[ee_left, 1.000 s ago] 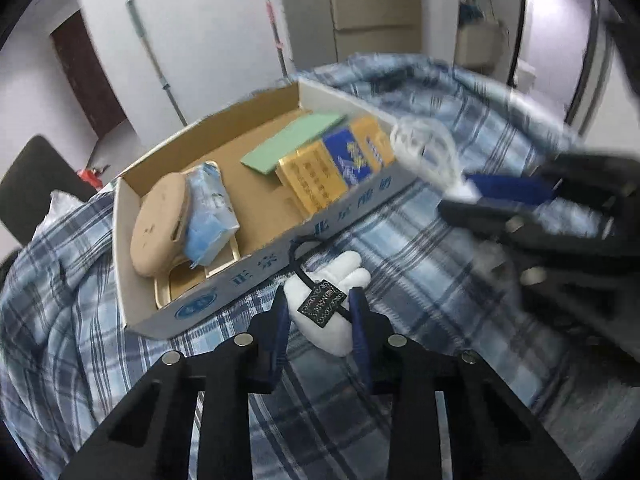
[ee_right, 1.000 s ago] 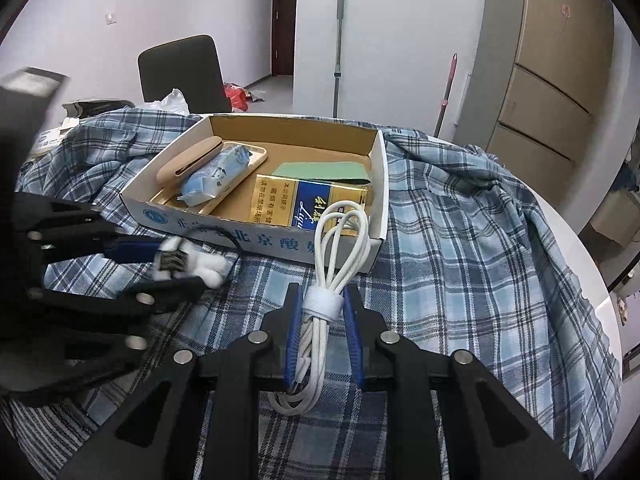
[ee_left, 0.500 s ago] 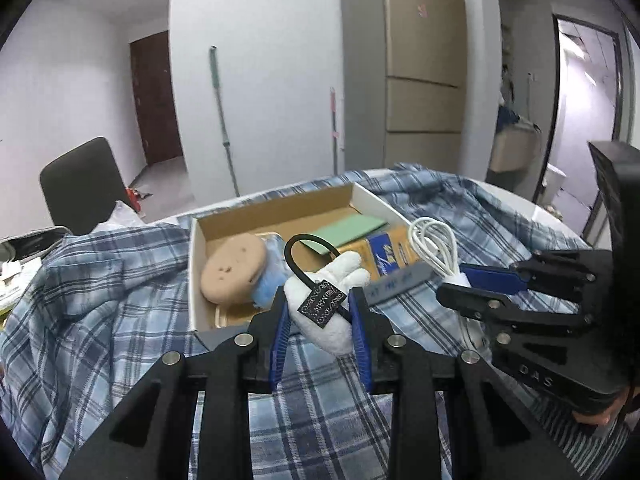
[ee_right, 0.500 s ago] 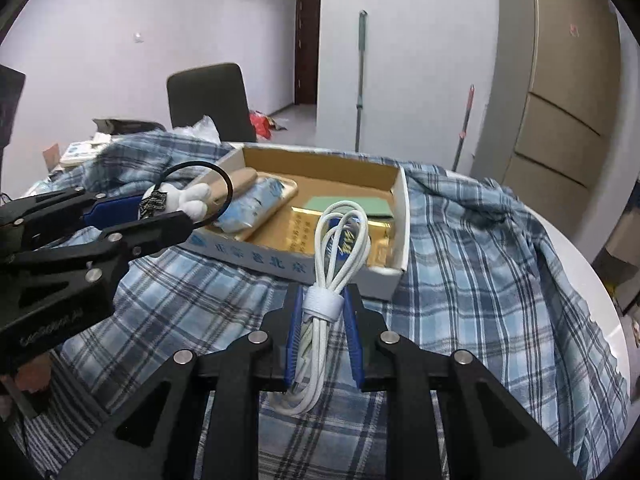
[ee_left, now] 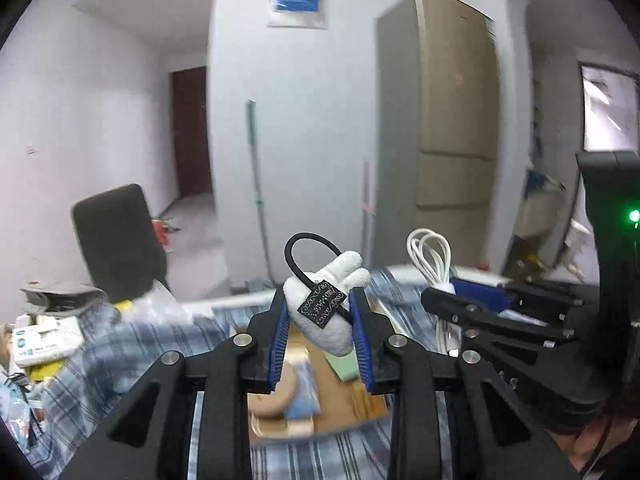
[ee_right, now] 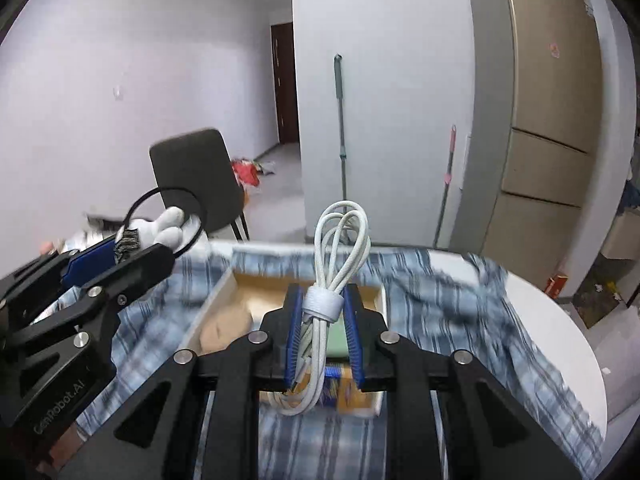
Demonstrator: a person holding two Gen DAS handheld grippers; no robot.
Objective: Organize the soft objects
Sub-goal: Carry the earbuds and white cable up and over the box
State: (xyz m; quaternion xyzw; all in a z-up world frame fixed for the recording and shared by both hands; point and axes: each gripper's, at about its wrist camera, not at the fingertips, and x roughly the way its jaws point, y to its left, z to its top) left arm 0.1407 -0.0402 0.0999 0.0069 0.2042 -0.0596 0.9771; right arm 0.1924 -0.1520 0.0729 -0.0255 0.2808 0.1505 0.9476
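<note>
- A lived-in home, likely a dining area.
- A tall fridge (ee_right: pixel 548 128) stands against the wall.
- A mop (ee_right: pixel 341 120) leans by a pillar.
- A dark chair (ee_right: pixel 196 176) sits near a round table (ee_right: pixel 560 320) draped with a plaid shirt (ee_right: pixel 460 292).

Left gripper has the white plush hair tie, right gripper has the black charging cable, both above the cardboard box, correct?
Not quite: the cable in the right gripper is white, not black, as the right wrist view shows. The left gripper does hold the plush hair tie, above the cardboard box.
</note>
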